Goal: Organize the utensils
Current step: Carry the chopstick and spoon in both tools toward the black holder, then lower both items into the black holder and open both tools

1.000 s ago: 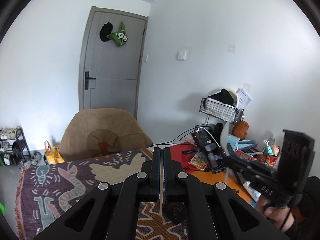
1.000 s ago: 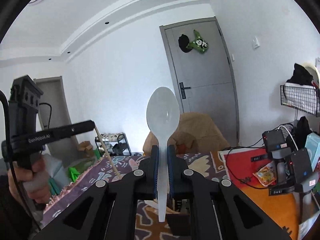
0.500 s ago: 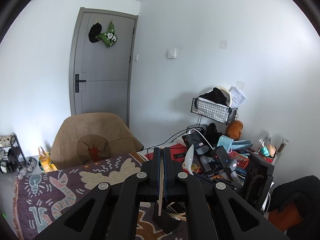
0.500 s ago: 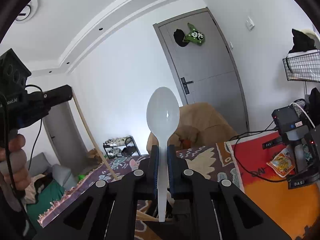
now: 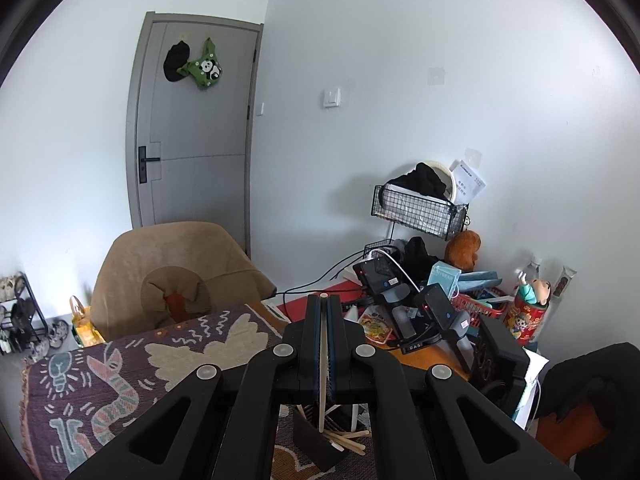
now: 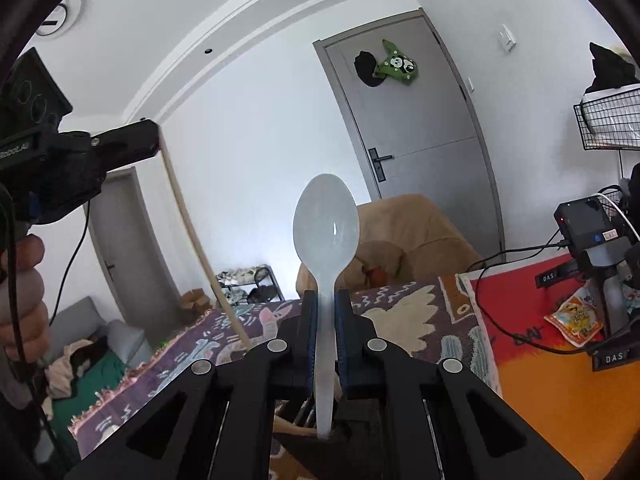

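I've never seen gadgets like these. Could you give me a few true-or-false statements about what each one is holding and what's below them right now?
1. The right gripper holds a white plastic spoon with its bowl pointing up. True.
2. The left gripper is open and holds nothing. False: it is shut on a thin wooden chopstick.
3. A black utensil holder with more wooden sticks sits below the left gripper. True.
4. The spoon is shiny metal. False: it is pale, translucent plastic.
5. The tablecloth under the holder is plain white. False: it is purple with cartoon patterns.
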Tool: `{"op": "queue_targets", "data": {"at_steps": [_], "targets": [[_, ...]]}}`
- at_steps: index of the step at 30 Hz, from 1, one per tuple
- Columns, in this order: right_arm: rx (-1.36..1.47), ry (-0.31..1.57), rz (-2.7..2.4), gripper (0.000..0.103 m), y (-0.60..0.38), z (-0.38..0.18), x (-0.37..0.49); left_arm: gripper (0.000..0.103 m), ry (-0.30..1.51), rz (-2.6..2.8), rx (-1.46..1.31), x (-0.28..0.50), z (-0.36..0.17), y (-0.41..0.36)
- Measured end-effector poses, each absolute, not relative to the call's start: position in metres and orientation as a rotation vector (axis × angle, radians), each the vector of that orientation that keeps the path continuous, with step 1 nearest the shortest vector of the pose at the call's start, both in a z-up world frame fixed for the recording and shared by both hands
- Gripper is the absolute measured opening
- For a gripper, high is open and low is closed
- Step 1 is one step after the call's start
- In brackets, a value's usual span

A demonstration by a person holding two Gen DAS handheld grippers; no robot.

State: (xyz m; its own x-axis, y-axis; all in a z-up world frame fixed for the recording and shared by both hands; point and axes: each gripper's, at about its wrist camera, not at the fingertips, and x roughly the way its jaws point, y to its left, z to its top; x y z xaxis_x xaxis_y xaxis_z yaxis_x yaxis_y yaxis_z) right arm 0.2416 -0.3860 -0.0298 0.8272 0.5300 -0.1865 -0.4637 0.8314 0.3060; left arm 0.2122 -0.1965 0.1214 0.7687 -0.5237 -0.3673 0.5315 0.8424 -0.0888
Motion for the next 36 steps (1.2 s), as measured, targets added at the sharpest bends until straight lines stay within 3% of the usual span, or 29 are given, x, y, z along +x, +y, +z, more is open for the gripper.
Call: {"op": "queue_targets", "data": {"at_steps": [15,29,32,34,35,36], "targets": [[0.184,0.435,0.539,0.01,-0.383,-0.032,0.236,0.002,0.427,-0.574,0.043,0.219,0.092,-0.206],[0.1,0.513,0.525,0.011,-0.374,-0.024,0.24,0.004,0.59,-0.637,-0.019,0.232,0.062,-0.201],[0.066,0.534,0.526,0.015,-0.369,-0.02,0.24,0.013,0.616,-0.632,-0.064,0.237,0.06,-0.191],[0.05,0.535,0.524,0.028,-0.367,-0.016,0.239,0.034,0.614,-0.63,-0.086,0.237,0.06,-0.185],[0.047,0.535,0.524,0.034,-0.367,-0.015,0.238,0.049,0.608,-0.628,-0.095,0.237,0.061,-0.182],[0.047,0.536,0.526,0.034,-0.366,-0.014,0.239,0.062,0.598,-0.625,-0.104,0.235,0.062,-0.179]]}}
